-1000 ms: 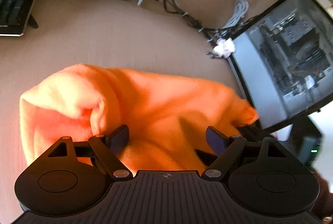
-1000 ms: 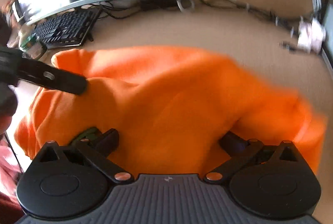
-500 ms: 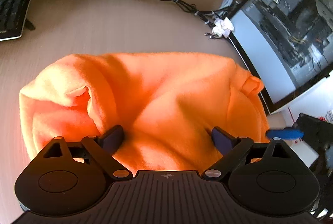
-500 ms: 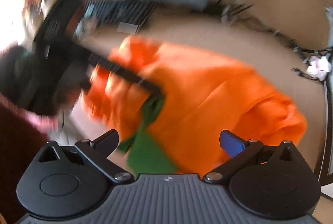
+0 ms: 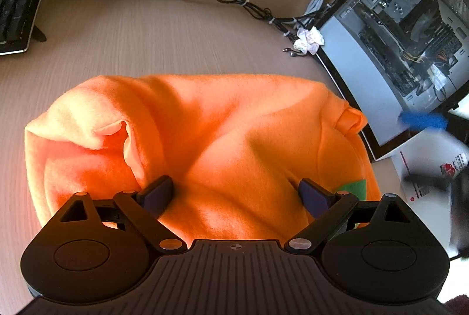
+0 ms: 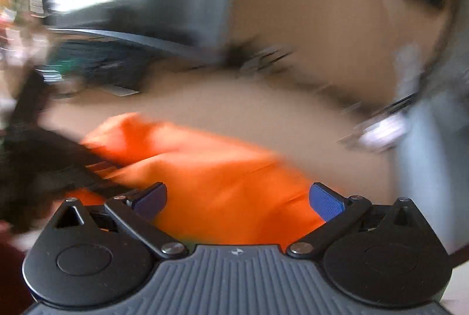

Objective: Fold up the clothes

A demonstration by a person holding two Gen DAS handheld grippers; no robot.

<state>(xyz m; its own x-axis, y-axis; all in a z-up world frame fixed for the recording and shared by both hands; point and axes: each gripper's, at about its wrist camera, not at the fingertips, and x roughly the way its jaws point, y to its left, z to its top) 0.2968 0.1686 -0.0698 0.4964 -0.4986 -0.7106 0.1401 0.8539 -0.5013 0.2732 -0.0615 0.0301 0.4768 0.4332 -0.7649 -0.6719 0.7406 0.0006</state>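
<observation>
Both tongs stand spread with nothing pinched: the left gripper (image 5: 236, 193) hangs low over the orange garment (image 5: 205, 139), its pads wide and the fleece lying loose between them rather than clamped; the right gripper (image 6: 237, 197) is likewise open, its blue pads clear of the cloth, and its view is heavily smeared. A second ago the right tongs sat close over the garment, which filled most of their view; now the orange mass has dropped to the lower part of the frame and far more of the desk (image 5: 146, 30) shows, so that hand has pulled up and away; the left view has shifted little, though its jaws opened a touch wider. The garment lies bunched on the desk between the keyboard (image 5: 17, 7) and the computer case (image 5: 395, 30), a green patch (image 5: 353, 186) peeking at its right edge. My reading: a fold has just been released, and the lumpy pile probably needs smoothing or another fold.
</observation>
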